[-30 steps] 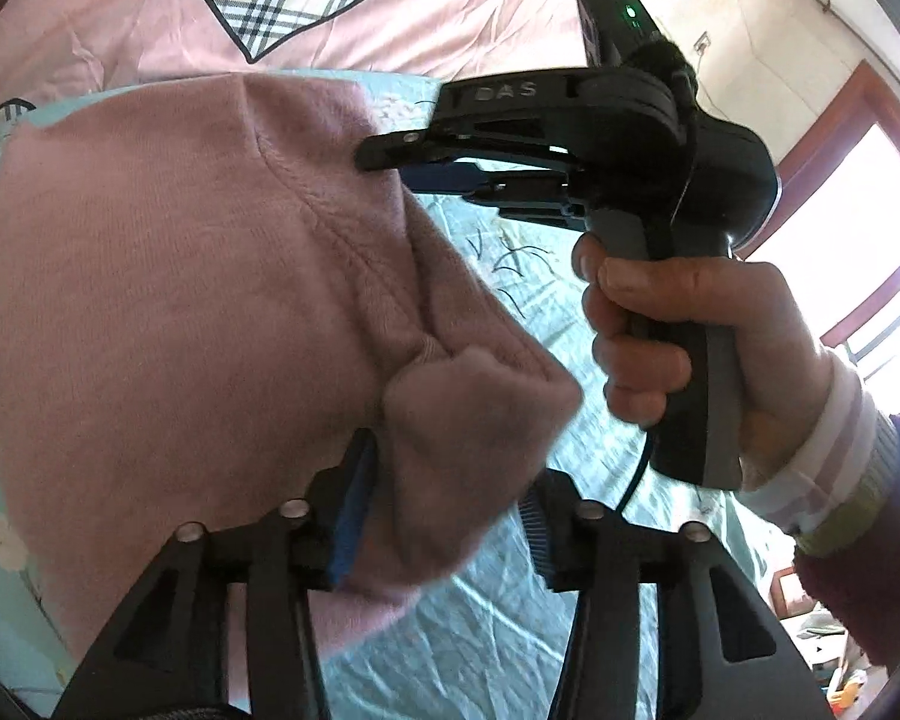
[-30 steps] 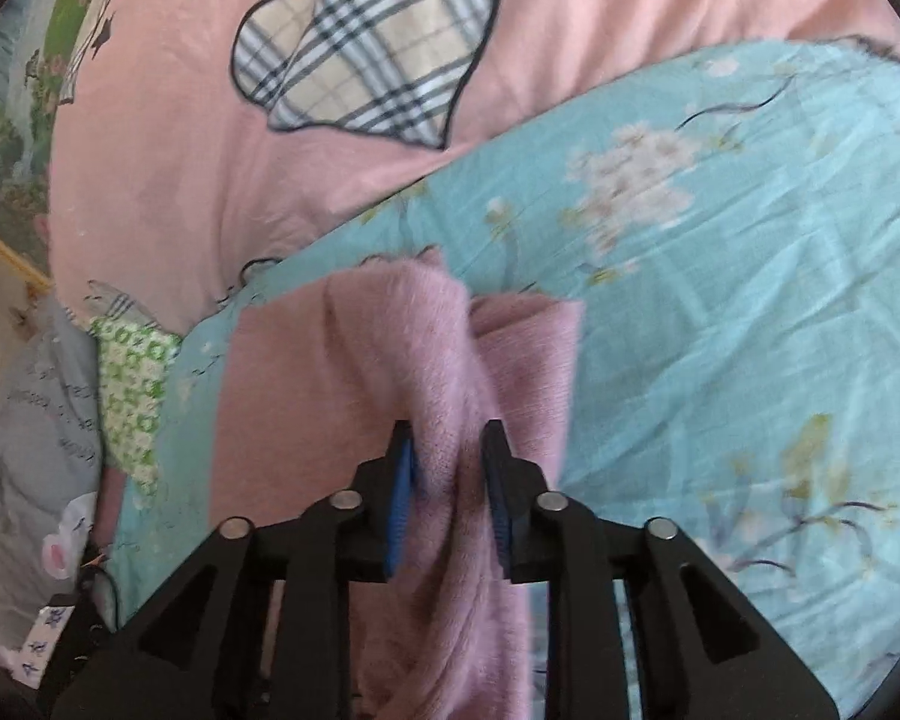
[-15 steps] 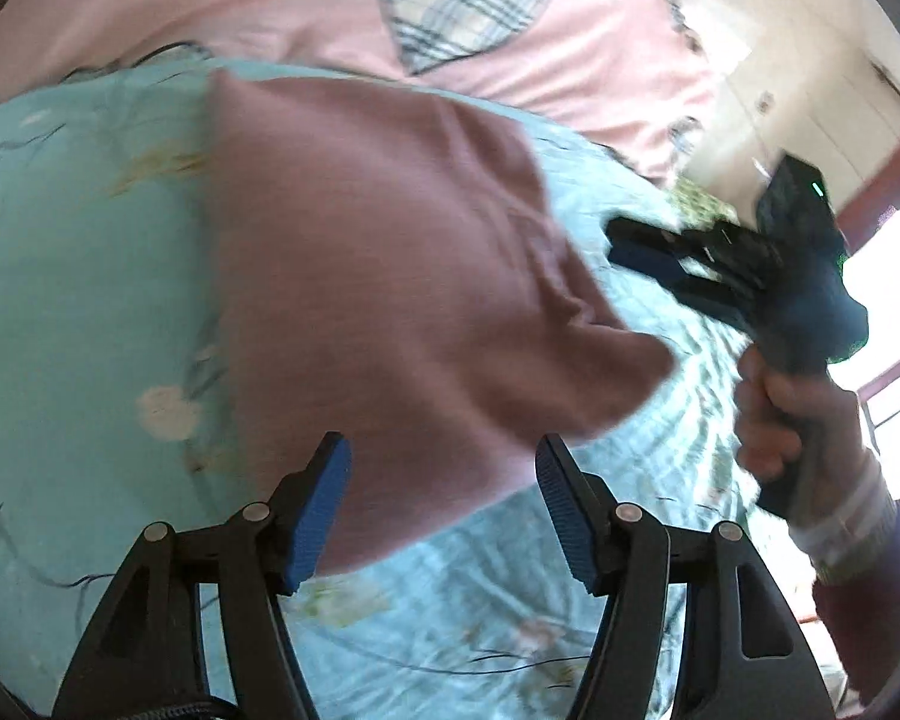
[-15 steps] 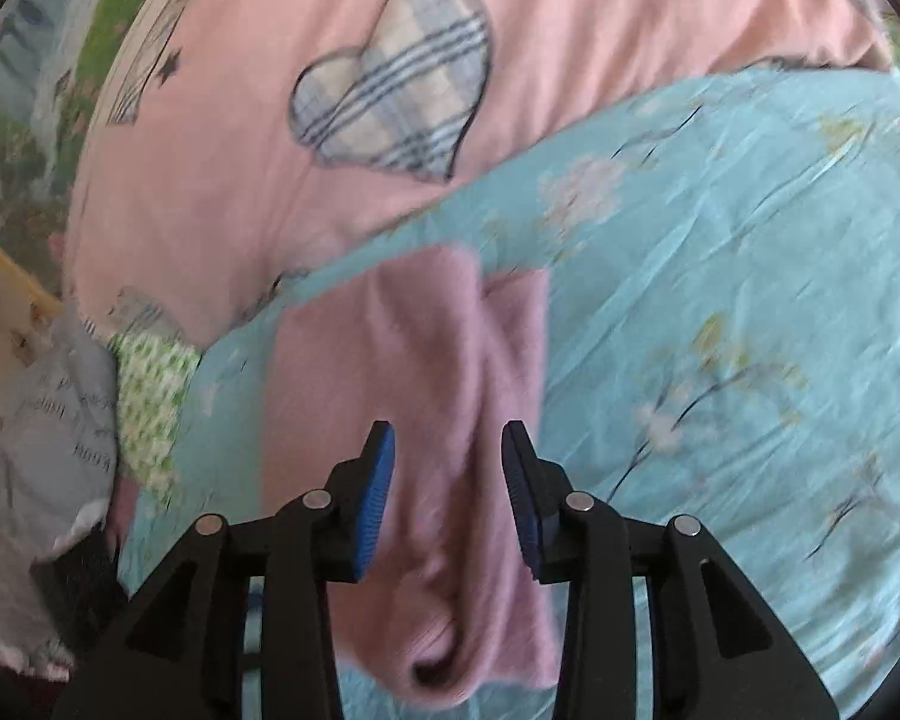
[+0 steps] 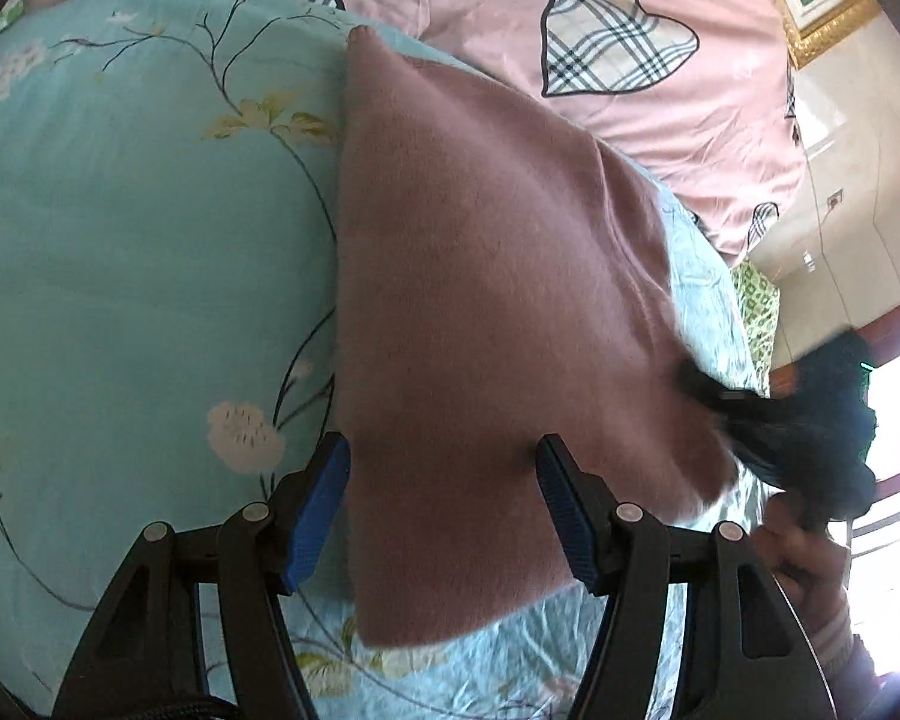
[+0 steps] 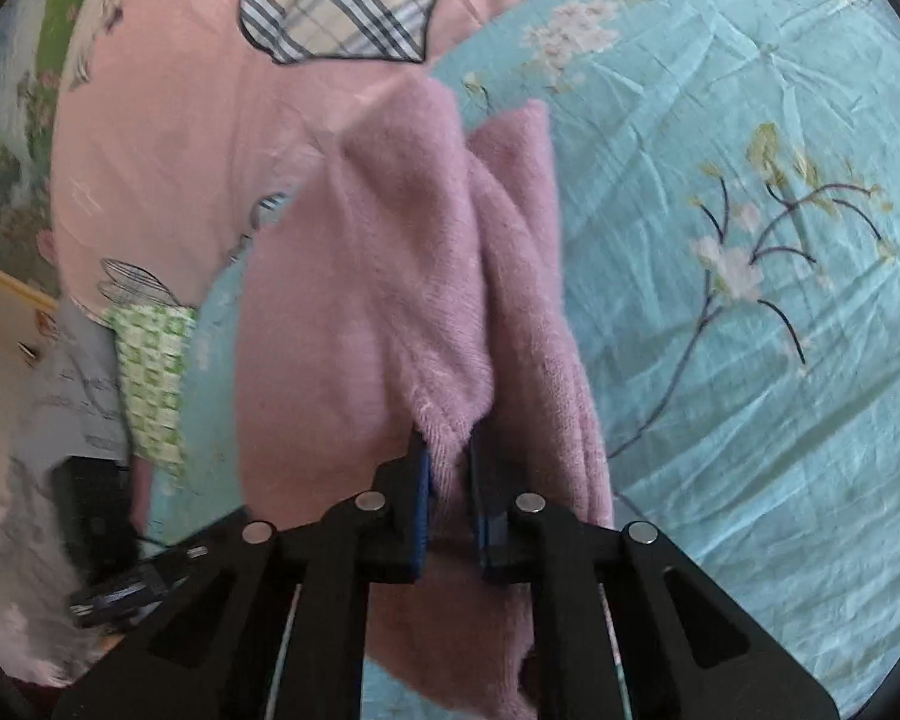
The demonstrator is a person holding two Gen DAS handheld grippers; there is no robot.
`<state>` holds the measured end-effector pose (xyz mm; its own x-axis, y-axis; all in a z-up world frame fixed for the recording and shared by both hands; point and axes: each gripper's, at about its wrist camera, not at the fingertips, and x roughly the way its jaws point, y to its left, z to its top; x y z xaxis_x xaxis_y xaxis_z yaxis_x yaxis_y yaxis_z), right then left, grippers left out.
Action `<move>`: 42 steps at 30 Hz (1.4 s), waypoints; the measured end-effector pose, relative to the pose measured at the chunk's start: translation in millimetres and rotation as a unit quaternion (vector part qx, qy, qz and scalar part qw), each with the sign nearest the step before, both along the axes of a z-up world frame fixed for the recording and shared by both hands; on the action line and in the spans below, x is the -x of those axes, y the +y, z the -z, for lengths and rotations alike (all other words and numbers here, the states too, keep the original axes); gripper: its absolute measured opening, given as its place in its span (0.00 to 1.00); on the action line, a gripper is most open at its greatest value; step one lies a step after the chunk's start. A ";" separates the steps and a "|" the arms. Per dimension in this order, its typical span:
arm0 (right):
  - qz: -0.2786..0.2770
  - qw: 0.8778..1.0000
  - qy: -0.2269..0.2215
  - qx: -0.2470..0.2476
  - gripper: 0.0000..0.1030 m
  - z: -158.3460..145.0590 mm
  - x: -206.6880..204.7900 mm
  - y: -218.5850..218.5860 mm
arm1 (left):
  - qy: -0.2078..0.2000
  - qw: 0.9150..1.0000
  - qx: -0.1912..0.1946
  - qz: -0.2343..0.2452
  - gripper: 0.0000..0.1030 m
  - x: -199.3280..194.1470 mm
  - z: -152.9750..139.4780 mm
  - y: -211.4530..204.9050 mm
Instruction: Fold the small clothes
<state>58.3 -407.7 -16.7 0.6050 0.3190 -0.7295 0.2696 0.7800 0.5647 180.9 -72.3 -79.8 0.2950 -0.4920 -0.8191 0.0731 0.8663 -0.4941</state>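
Observation:
A small mauve-pink knit garment [image 5: 486, 312] lies folded on a light blue floral sheet [image 5: 126, 252]. My left gripper [image 5: 444, 504] is open, its blue pads on either side of the garment's near edge, holding nothing. My right gripper [image 6: 450, 480] is shut on a fold of the same garment [image 6: 414, 312] at its edge. The right gripper also shows in the left wrist view [image 5: 768, 420], blurred, at the garment's right corner.
A pink quilt with plaid hearts [image 5: 618, 54] lies beyond the sheet. A green checked cloth [image 6: 150, 372] and grey fabric [image 6: 66, 396] lie at the bed's side. A wall and bright window [image 5: 894, 420] stand to the right.
My left gripper let go of the garment's folded corner and drew back, open. My right gripper opened, then shut again on a fold at the garment's edge. The garment now lies flatter.

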 end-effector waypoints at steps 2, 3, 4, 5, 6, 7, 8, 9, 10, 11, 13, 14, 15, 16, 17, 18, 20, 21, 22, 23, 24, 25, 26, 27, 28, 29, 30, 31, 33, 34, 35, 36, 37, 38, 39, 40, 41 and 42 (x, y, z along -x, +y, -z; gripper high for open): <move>-0.003 0.998 -0.056 -0.026 0.10 -26.0 8.6 -0.3 | -0.007 1.000 0.001 0.002 0.63 -1.1 -4.9 -2.8; 0.001 0.996 -0.084 -0.034 0.10 -39.1 15.9 -3.1 | -0.009 1.000 0.001 0.005 0.64 -1.7 -6.6 -4.3; 0.008 0.995 -0.092 -0.033 0.10 -46.6 22.4 -7.1 | -0.010 1.000 -0.001 0.006 0.64 -3.4 -6.7 -7.3; 0.017 0.996 -0.086 -0.023 0.10 -46.4 27.3 -11.2 | -0.009 1.000 -0.004 0.008 0.64 -5.3 -5.7 -8.2; 0.025 0.997 -0.071 -0.012 0.10 -39.7 29.9 -14.6 | -0.008 1.000 -0.007 0.011 0.64 -7.0 -4.6 -11.3; 0.028 0.998 -0.054 -0.002 0.10 -30.4 30.2 -16.9 | -0.007 1.000 -0.011 0.014 0.64 -7.2 -3.2 -13.2; 0.031 0.999 -0.034 0.007 0.10 -18.6 29.6 -18.8 | -0.006 1.000 -0.014 0.016 0.64 -8.2 -1.6 -14.9; 0.036 0.999 -0.011 0.016 0.10 -2.6 28.2 -20.7 | -0.003 1.000 -0.016 0.019 0.64 -10.0 1.0 -17.1; 0.038 0.999 -0.001 0.019 0.10 7.0 26.5 -21.5 | -0.002 1.000 -0.017 0.020 0.64 -11.0 1.8 -18.8; 0.039 0.999 0.004 0.019 0.10 15.0 24.6 -22.3 | -0.002 1.000 -0.019 0.021 0.64 -12.4 1.8 -19.9; 0.046 0.999 0.002 0.021 0.11 23.3 20.0 -24.0 | -0.005 1.000 -0.020 0.021 0.64 -16.8 -0.9 -20.4; 0.050 0.999 0.001 0.018 0.12 23.0 18.6 -24.2 | -0.008 1.000 -0.021 0.020 0.64 -18.0 -2.1 -19.1; 0.053 0.999 0.001 0.012 0.13 21.5 17.3 -24.8 | -0.010 1.000 -0.022 0.018 0.64 -19.8 -4.2 -18.2; 0.053 0.999 0.005 0.012 0.14 19.9 15.6 -24.4 | -0.011 1.000 -0.022 0.016 0.65 -21.7 -6.1 -16.7; 0.052 0.998 0.009 0.013 0.18 16.3 13.4 -24.4 | -0.011 1.000 -0.020 0.014 0.67 -24.6 -7.0 -15.4; 0.050 0.999 0.011 0.019 0.25 10.3 13.1 -23.5 | -0.009 1.000 -0.017 0.009 0.69 -28.4 -6.9 -13.6; 0.050 0.998 0.006 0.037 0.41 -0.1 14.5 -26.3 | -0.003 1.000 -0.015 0.003 0.69 -33.9 -5.5 -10.9; 0.050 0.998 0.001 0.046 0.51 -4.8 12.5 -27.1 | 0.003 1.000 -0.011 -0.001 0.70 -37.4 -3.3 -9.7; 0.050 0.997 -0.004 0.053 0.54 -8.2 9.4 -29.9 | 0.010 1.000 -0.006 -0.004 0.70 -40.1 -1.0 -8.8; 0.050 0.997 -0.008 0.055 0.55 -9.4 5.2 -32.0 | 0.017 1.000 -0.002 -0.007 0.73 -42.8 1.3 -8.6; 0.051 0.997 -0.012 0.051 0.55 -10.4 0.2 -36.2 | 0.025 1.000 0.003 -0.011 0.76 -45.3 4.1 -8.2; 0.053 0.997 -0.012 0.048 0.55 -9.4 -2.9 -39.8 | 0.029 0.999 0.007 -0.013 0.78 -47.1 6.5 -8.8; 0.054 0.997 -0.013 0.044 0.55 -8.3 -7.2 -43.4 | 0.034 0.999 0.013 -0.014 0.78 -49.2 9.6 -9.9; 0.050 0.998 -0.013 0.040 0.55 -6.5 -11.8 -45.8 | 0.037 0.999 0.015 -0.014 0.79 -49.5 11.9 -10.3; 0.044 0.998 -0.010 0.035 0.55 -4.1 -16.1 -46.9 | 0.042 0.999 0.018 -0.014 0.80 -51.0 15.4 -11.4; 0.038 0.999 -0.005 0.029 0.55 -0.4 -20.9 -47.6 | 0.047 0.999 0.022 -0.014 0.81 -52.1 18.8 -12.1; 0.026 0.999 0.005 0.019 0.55 6.5 -27.8 -48.5 | 0.051 0.998 0.026 -0.015 0.83 -53.4 22.0 -12.7; 0.017 1.000 0.013 0.014 0.55 10.7 -32.8 -47.3 | 0.054 0.998 0.032 -0.018 0.83 -54.9 25.8 -13.2; -0.002 1.000 0.025 0.004 0.56 21.5 -41.8 -45.4 | 0.052 0.997 0.044 -0.022 0.83 -58.1 33.4 -15.4; -0.011 1.000 0.023 -0.003 0.56 26.0 -45.4 -44.8 | 0.050 0.997 0.049 -0.021 0.81 -59.3 36.2 -17.1; -0.017 1.000 0.018 -0.008 0.56 28.8 -48.4 -44.2 | 0.048 0.997 0.058 -0.017 0.73 -61.1 40.2 -20.0; -0.022 1.000 0.014 -0.013 0.55 30.9 -51.2 -43.4 | 0.045 0.997 0.059 -0.015 0.66 -61.8 41.7 -21.5; -0.030 0.999 0.014 -0.023 0.54 34.2 -54.9 -42.3 | 0.041 0.997 0.061 -0.014 0.62 -62.1 41.6 -22.3; -0.034 0.999 0.017 -0.035 0.45 37.4 -57.8 -41.6 | 0.038 0.997 0.063 -0.011 0.53 -61.8 40.2 -22.2; -0.035 0.998 0.019 -0.044 0.39 39.0 -59.2 -41.1 | 0.035 0.997 0.065 -0.011 0.46 -61.1 37.7 -21.8; -0.035 0.998 0.019 -0.048 0.37 38.2 -59.5 -39.9 | 0.029 0.997 0.070 -0.008 0.44 -59.4 33.5 -20.3; -0.035 0.998 0.016 -0.048 0.34 35.2 -58.3 -38.6 | 0.024 0.997 0.075 -0.006 0.39 -57.4 29.3 -18.4; -0.033 0.998 0.013 -0.048 0.32 30.6 -56.0 -36.9 | 0.020 0.997 0.081 -0.003 0.37 -54.8 24.4 -15.8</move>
